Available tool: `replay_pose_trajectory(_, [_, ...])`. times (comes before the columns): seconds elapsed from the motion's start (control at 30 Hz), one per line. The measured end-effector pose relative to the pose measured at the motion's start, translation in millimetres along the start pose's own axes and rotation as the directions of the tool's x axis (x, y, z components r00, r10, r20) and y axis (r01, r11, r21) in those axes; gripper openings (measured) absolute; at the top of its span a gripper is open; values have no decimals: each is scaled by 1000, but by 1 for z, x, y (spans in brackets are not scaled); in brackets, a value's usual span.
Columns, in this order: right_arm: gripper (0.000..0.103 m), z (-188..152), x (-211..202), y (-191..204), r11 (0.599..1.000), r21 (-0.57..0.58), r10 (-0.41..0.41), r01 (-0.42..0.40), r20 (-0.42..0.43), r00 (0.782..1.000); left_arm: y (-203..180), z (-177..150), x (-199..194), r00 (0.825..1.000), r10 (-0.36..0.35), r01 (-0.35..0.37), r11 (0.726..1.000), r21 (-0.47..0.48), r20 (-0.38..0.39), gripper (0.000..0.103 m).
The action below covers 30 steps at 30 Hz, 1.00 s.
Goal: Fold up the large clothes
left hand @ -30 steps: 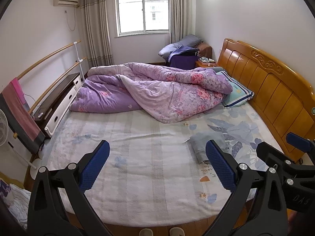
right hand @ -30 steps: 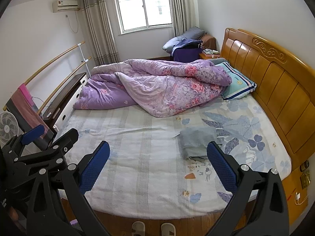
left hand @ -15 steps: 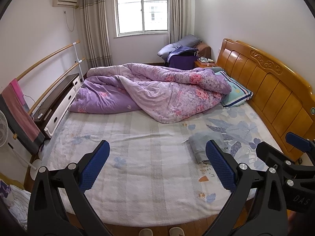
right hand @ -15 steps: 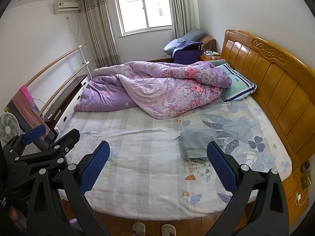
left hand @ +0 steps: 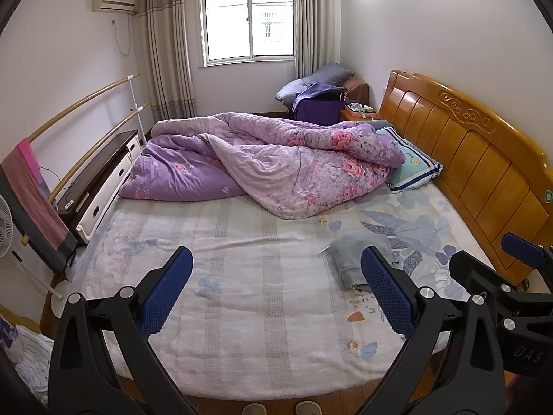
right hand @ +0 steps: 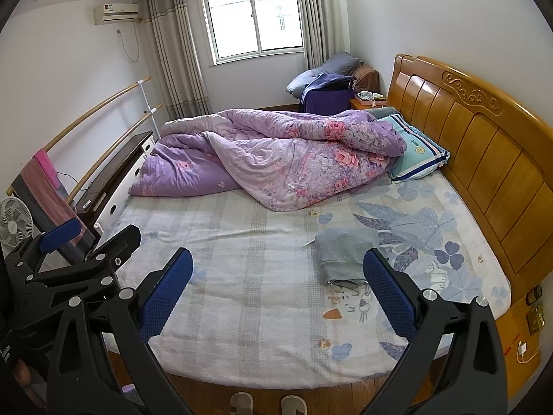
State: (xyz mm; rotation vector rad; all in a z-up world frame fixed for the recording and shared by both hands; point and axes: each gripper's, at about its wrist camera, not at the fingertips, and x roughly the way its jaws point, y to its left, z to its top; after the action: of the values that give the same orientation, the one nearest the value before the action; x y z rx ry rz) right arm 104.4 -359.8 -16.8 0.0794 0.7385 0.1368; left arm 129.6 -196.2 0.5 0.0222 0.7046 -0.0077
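A folded grey-blue garment point(left hand: 359, 254) lies on the bed's right half, near the headboard side; it also shows in the right wrist view point(right hand: 345, 254). My left gripper point(left hand: 276, 290) is open and empty, held back from the bed's near edge. My right gripper point(right hand: 276, 290) is open and empty too, beside it. Each gripper shows at the edge of the other's view: the right gripper point(left hand: 511, 276) and the left gripper point(right hand: 79, 252). Neither touches the garment.
A crumpled purple floral quilt point(left hand: 262, 162) covers the far half of the bed. A striped pillow point(left hand: 411, 164) lies by the wooden headboard point(left hand: 484, 162). A TV cabinet point(left hand: 103, 176), a towel rack point(left hand: 38, 204) and a fan point(right hand: 13, 223) stand left. Slippers point(right hand: 266, 403) lie on the floor.
Both grippers have drifted slightly back and up from the bed, so the view is a little wider. Both stay open and the garment has not moved.
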Motion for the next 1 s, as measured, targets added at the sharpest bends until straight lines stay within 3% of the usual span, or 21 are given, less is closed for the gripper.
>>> replay_pose_trajectory(1.0, [95,-1,0,1,1000,5,-1,1,-2,1000,1,-1,3,1000,-4,4,1000,2,-5,98])
